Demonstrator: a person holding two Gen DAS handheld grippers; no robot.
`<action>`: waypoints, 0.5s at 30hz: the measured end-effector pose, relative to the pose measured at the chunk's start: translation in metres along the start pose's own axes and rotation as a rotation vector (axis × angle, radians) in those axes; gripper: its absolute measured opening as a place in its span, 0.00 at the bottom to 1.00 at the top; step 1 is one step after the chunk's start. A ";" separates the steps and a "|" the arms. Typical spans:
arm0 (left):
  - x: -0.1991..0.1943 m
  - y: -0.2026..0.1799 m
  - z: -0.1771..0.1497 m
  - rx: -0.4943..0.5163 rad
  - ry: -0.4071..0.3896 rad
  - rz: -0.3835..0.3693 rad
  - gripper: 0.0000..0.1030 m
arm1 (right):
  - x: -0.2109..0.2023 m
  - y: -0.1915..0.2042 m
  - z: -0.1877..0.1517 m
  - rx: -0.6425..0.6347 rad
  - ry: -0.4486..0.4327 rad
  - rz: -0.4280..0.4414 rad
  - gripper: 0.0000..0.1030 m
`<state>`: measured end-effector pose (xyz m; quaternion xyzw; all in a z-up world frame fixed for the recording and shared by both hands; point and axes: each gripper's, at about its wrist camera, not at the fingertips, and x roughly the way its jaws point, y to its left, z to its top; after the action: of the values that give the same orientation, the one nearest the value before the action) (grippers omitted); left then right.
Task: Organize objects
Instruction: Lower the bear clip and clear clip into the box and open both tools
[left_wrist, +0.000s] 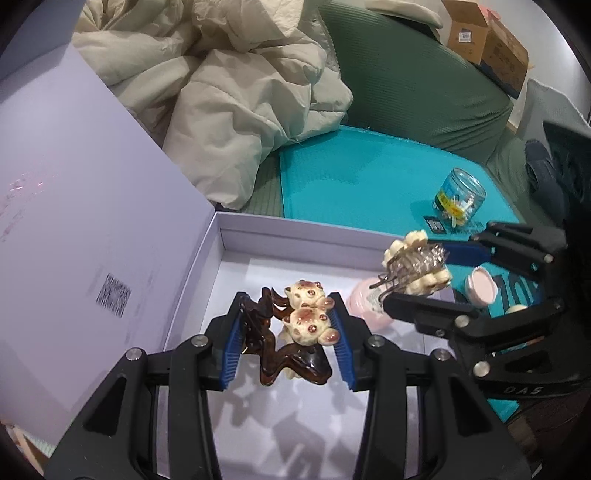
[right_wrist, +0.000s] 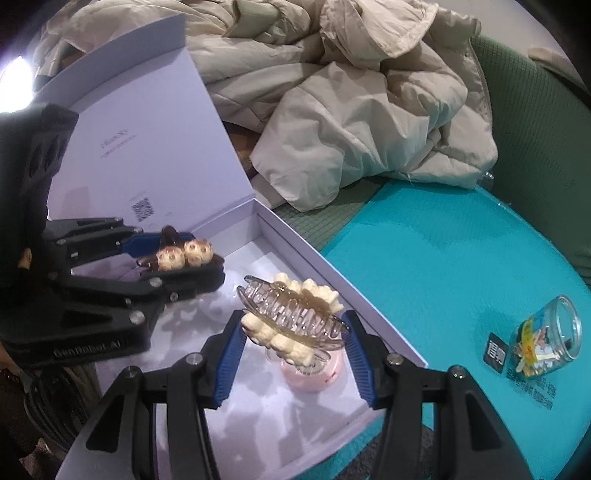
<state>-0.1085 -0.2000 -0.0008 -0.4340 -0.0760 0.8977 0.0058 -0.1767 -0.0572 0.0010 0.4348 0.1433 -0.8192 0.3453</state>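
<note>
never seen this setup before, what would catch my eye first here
Two hair clips held over the open white box: the left tongs grip a brown claw clip with cream flowers, the right tongs a clear claw clip. Behind lies a rumpled beige jacket; a glass jar lies on the teal mat.

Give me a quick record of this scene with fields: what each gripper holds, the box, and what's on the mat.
left gripper: shut on brown hair claw with cream flowers
right gripper: shut on clear hair claw with cream flowers
white box: open, lid up, pink jar inside, both claws held above it
teal mat: glass jar lying on its side
behind: beige jacket
</note>
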 end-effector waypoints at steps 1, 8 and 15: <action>0.003 0.002 0.003 -0.002 -0.003 -0.003 0.40 | 0.005 -0.003 0.000 0.007 0.008 0.005 0.52; 0.023 0.004 0.016 0.022 0.015 0.008 0.40 | 0.028 -0.007 0.000 0.007 0.053 -0.006 0.52; 0.042 -0.001 0.022 0.065 0.043 0.027 0.40 | 0.044 -0.011 -0.001 0.006 0.084 -0.032 0.52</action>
<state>-0.1519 -0.1984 -0.0201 -0.4537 -0.0408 0.8902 0.0096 -0.2009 -0.0679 -0.0358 0.4676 0.1621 -0.8061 0.3244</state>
